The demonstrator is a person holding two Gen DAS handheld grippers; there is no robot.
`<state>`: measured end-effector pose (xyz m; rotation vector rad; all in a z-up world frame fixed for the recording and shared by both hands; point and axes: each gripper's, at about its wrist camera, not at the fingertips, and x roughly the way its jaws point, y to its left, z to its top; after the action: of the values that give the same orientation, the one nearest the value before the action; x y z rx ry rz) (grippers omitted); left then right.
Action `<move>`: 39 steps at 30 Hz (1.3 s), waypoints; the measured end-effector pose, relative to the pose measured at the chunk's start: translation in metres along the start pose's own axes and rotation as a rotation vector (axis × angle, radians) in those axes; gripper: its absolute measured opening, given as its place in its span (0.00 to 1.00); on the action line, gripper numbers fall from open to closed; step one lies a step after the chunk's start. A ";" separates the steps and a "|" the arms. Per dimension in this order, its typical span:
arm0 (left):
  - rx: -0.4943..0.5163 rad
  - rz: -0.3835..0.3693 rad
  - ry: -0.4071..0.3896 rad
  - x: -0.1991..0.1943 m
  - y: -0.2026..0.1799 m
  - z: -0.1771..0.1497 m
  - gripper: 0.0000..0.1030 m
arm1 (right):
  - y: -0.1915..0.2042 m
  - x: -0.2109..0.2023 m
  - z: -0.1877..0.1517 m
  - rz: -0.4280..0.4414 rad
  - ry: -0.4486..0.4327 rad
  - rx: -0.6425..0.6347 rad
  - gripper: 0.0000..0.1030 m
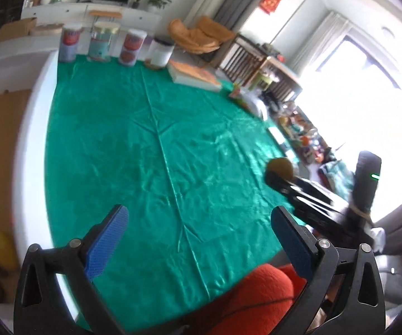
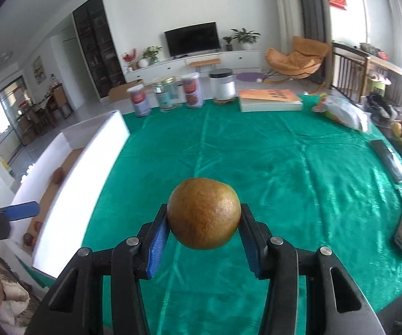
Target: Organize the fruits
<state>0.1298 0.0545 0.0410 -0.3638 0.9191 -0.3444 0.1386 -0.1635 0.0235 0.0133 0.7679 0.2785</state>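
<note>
The right gripper [image 2: 204, 217] pinches a round brownish fruit [image 2: 203, 213] above the green cloth [image 2: 284, 167], the white box [image 2: 75, 184] lying off to its left, nearer the spread, empty left gripper [image 1: 198, 240].

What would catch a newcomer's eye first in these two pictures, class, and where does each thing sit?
A round brownish-yellow fruit sits pinched between the blue pads of the right gripper, raised above a shiny green tablecloth. The left gripper hangs open and empty. A white box along the table's left edge holds more fruit.
</note>
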 end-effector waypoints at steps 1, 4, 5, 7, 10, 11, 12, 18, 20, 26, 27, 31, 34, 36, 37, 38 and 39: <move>-0.011 0.064 0.010 0.028 -0.001 0.004 0.98 | -0.012 0.004 -0.005 -0.013 0.008 0.023 0.47; -0.033 0.225 0.008 0.093 0.004 0.009 0.98 | -0.039 0.025 -0.022 -0.032 0.044 0.080 0.47; -0.030 0.257 0.000 0.107 0.005 0.010 0.98 | -0.046 0.035 -0.027 -0.038 0.055 0.092 0.47; -0.028 0.318 -0.001 0.130 0.007 0.014 0.98 | -0.059 0.056 -0.035 -0.064 0.082 0.115 0.47; -0.002 0.367 -0.036 0.150 0.008 0.024 0.98 | -0.080 0.085 -0.033 -0.068 0.105 0.163 0.47; 0.007 0.385 -0.049 0.157 0.008 0.028 0.98 | -0.086 0.092 -0.029 -0.070 0.095 0.173 0.47; 0.009 0.395 -0.052 0.164 0.009 0.032 0.98 | -0.090 0.101 -0.024 -0.074 0.094 0.176 0.47; 0.017 0.532 -0.049 0.211 0.024 0.058 1.00 | -0.106 0.156 0.012 -0.106 0.122 0.162 0.47; 0.023 0.534 -0.046 0.221 0.028 0.072 1.00 | -0.107 0.170 0.025 -0.127 0.125 0.151 0.47; 0.009 0.543 -0.049 0.229 0.030 0.082 1.00 | -0.106 0.199 0.044 -0.145 0.090 0.100 0.58; 0.009 0.543 -0.050 0.229 0.031 0.081 1.00 | -0.102 0.203 0.045 -0.127 0.101 0.078 0.75; 0.009 0.543 -0.050 0.229 0.031 0.082 1.00 | -0.088 0.220 0.047 -0.182 0.163 -0.011 1.00; 0.009 0.543 -0.050 0.229 0.031 0.082 1.00 | -0.091 0.219 0.047 -0.180 0.161 0.004 1.00; 0.009 0.543 -0.050 0.229 0.031 0.082 1.00 | -0.091 0.219 0.047 -0.181 0.161 0.004 1.00; 0.009 0.543 -0.050 0.229 0.030 0.082 1.00 | -0.091 0.219 0.046 -0.181 0.161 0.003 1.00; 0.009 0.543 -0.050 0.229 0.031 0.082 1.00 | -0.091 0.219 0.047 -0.181 0.161 0.004 1.00; 0.009 0.543 -0.050 0.229 0.031 0.082 1.00 | -0.090 0.219 0.047 -0.181 0.161 0.003 1.00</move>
<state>0.3294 -0.0056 -0.0882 -0.1034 0.9289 0.1588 0.3426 -0.1910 -0.1025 -0.0758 0.9233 0.1068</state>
